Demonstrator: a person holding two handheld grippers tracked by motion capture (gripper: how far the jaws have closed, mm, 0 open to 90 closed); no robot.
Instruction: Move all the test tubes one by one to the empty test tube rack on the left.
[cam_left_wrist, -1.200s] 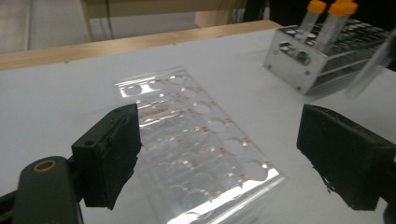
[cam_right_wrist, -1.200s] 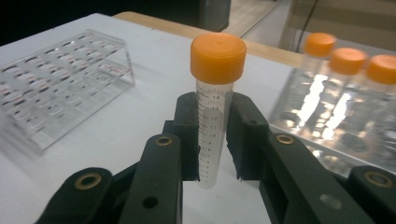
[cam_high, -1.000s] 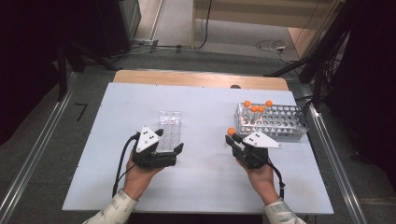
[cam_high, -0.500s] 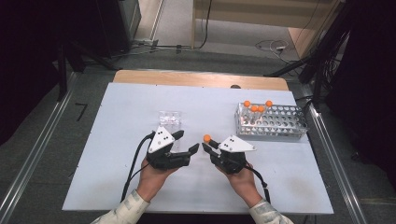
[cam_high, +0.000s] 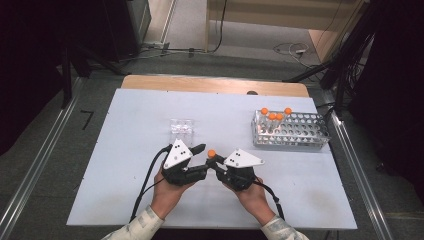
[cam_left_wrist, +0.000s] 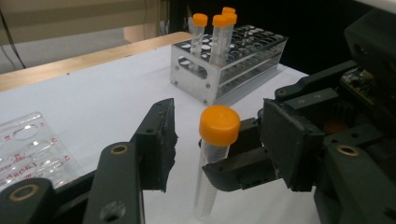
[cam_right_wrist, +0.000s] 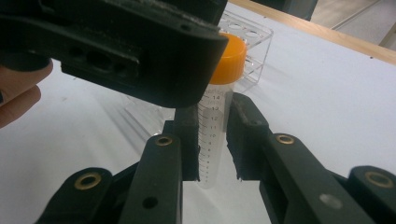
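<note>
- The metal tube rack (cam_high: 292, 131) at the table's right holds three orange-capped tubes (cam_high: 272, 120); its other holes look empty.
- The clear tube (cam_right_wrist: 211, 135) carries printed graduations, 11 to 14 readable.
- The right gripper (cam_high: 218, 166) is clamped on this tube, upright near the table's front middle.
- The left gripper (cam_left_wrist: 219, 140) has just been closing; its jaws stand apart around the orange cap (cam_left_wrist: 219, 125).
- The clear well plate (cam_high: 182, 129) has lettering, probably too blurred to read.

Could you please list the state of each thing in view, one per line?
Held tube: upright, orange cap on, clamped in the right tool.
Right tool: shut on the tube.
Left tool: open, jaws closing around the cap.
Rack: holds three capped tubes.
Clear tray: flat, empty.
</note>
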